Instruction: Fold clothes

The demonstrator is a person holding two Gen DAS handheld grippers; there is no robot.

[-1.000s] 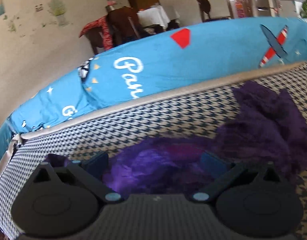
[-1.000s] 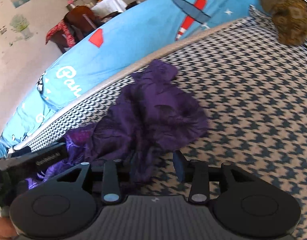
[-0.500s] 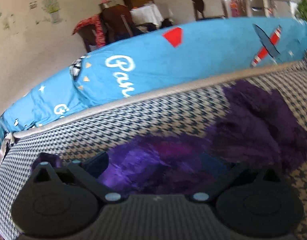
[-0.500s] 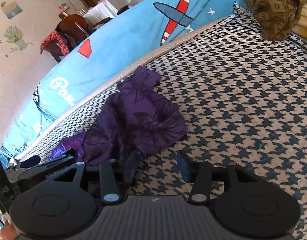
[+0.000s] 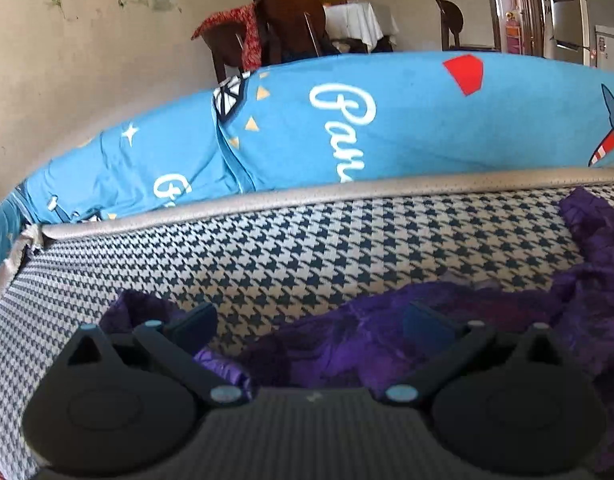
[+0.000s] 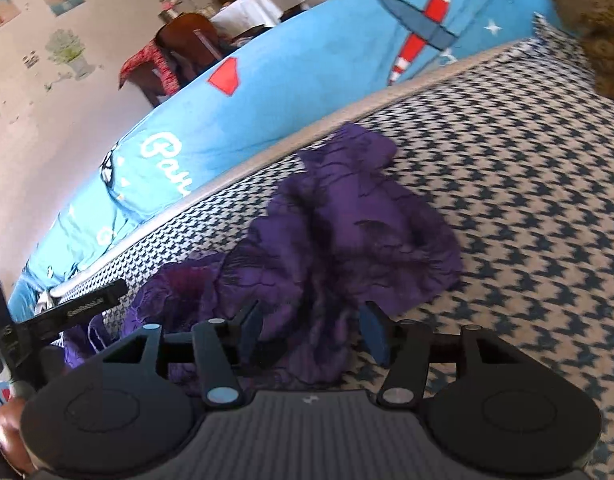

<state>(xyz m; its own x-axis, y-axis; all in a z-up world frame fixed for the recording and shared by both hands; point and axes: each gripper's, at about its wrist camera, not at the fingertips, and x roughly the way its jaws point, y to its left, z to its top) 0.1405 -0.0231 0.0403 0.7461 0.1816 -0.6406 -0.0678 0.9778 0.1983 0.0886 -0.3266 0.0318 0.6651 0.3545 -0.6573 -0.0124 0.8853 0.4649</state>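
A crumpled purple garment lies on the houndstooth mattress, near its far piped edge. My right gripper hovers low over the garment's near side. Its jaws are opening, and loose folds lie between the fingers without being pinched. In the left wrist view the same garment spreads from the centre to the right edge. My left gripper stands wide open over its left end, one finger on a small purple flap. The left tool's body and a hand show at the left of the right wrist view.
A blue sheet printed with planes and lettering runs behind the mattress's beige piping. A brown patterned cloth heap sits at the far right corner. Dark chairs and a covered table stand by the wall beyond.
The left gripper has slid left along the mattress, so the garment now sits further right in its view. The right gripper's jaws have widened and fabric now lies loose between them.
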